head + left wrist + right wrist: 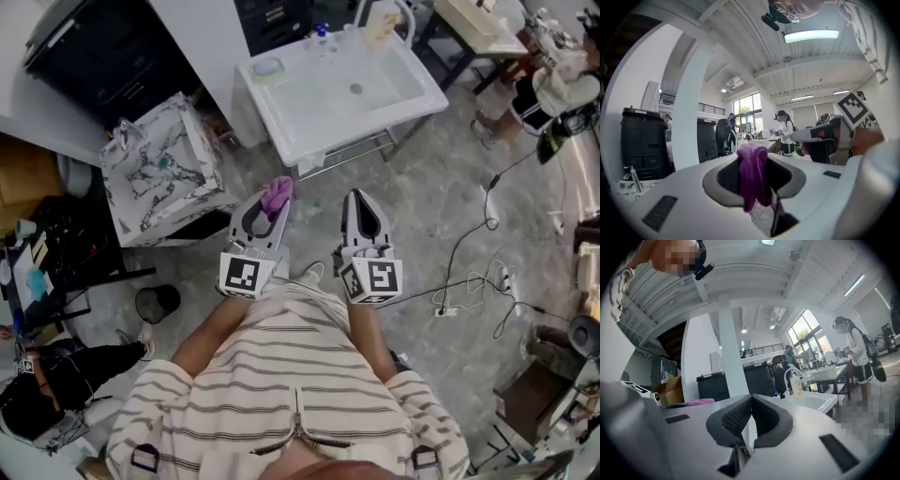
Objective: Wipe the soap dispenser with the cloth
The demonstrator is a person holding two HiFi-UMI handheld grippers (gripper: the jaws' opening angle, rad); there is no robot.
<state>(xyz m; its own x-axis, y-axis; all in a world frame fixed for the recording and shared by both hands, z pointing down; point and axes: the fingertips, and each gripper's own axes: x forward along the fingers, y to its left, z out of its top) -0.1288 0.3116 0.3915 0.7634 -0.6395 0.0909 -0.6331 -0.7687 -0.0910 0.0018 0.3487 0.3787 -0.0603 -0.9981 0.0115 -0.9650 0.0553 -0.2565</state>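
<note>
Soap dispenser point(380, 22) seemingly stands on the sink point(375, 123) rim.

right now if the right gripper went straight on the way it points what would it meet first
Probably the white sink: the right gripper, shut and empty, points toward its front rim, though depth and height are unclear.
</note>
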